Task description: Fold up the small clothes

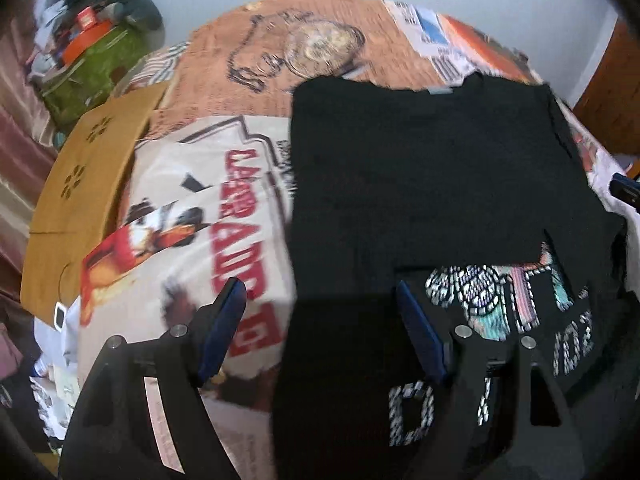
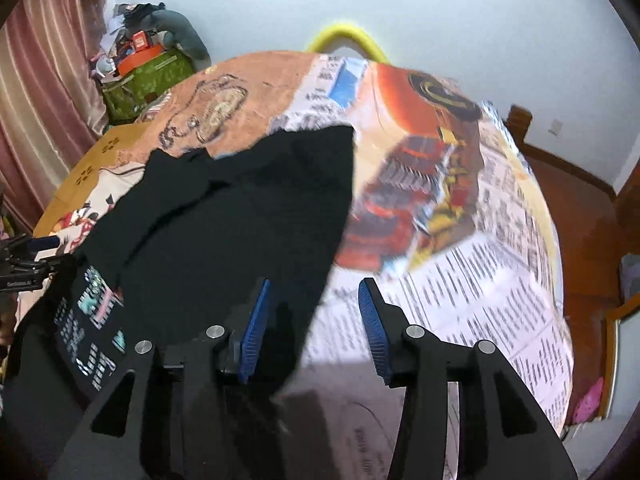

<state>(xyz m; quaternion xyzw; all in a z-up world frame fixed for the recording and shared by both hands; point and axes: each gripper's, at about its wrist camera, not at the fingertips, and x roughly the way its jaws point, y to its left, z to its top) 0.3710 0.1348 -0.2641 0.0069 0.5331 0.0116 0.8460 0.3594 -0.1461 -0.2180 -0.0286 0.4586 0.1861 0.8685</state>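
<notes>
A black T-shirt (image 1: 420, 184) lies on the paper-covered table (image 1: 224, 208). Part of it is folded over, so only a strip of its beaded print (image 1: 500, 300) shows. My left gripper (image 1: 318, 286) hovers open over the shirt's left edge, and its blue pads (image 1: 228, 320) hold nothing. In the right wrist view the same shirt (image 2: 240, 216) fills the left half, with the print (image 2: 92, 312) at the lower left. My right gripper (image 2: 315, 282) stands open above the shirt's right edge, one finger over the cloth and the other over the newspaper (image 2: 480, 280).
A brown sheet with paw marks (image 1: 80, 184) lies on the table's left side. Behind it stand a green bag piled with clutter (image 2: 140, 80) and pink curtains (image 2: 48, 60). Wooden furniture (image 2: 572, 208) flanks the right. A yellow hoop (image 2: 344, 36) shows beyond the far edge.
</notes>
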